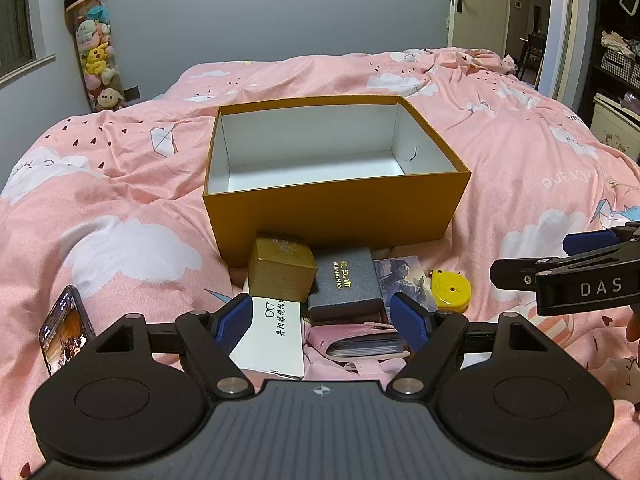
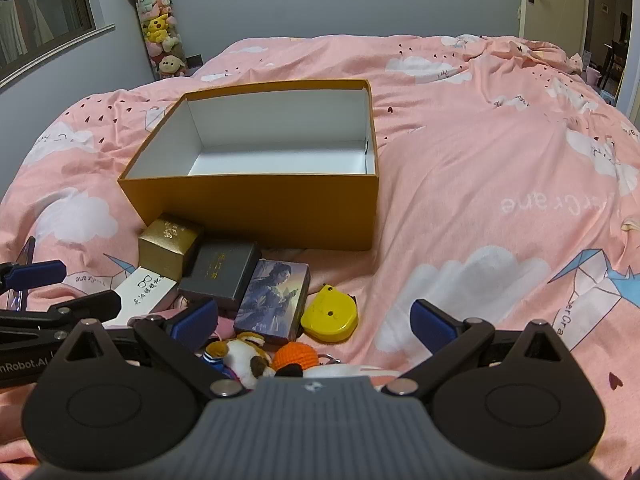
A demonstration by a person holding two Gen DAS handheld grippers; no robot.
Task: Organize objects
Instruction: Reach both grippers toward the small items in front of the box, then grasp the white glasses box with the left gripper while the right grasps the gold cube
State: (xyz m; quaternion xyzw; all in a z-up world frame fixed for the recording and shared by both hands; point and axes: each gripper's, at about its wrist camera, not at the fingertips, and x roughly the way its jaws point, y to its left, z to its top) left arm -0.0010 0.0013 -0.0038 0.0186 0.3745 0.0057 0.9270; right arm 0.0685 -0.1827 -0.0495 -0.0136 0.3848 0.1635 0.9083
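Note:
An open orange box (image 1: 336, 216) (image 2: 256, 208) with an empty white inside stands on the pink bed. In front of it lie a gold box (image 1: 280, 268) (image 2: 170, 242), a dark grey box (image 1: 344, 284) (image 2: 220, 274), a picture card box (image 1: 404, 282) (image 2: 274, 298), a yellow tape measure (image 1: 450, 288) (image 2: 330, 314), a white card box (image 1: 272, 336) (image 2: 146, 292) and a pink card wallet (image 1: 356, 344). My left gripper (image 1: 322, 324) is open above the wallet. My right gripper (image 2: 314, 322) is open above a plush toy (image 2: 242, 356) and an orange knitted ball (image 2: 294, 354).
A phone (image 1: 64, 330) leans on the bedding at the left. The pink duvet (image 2: 500, 200) spreads wide to the right. A tube of plush toys (image 1: 96, 52) stands by the far wall. A door (image 1: 476, 4) and shelves are at the right.

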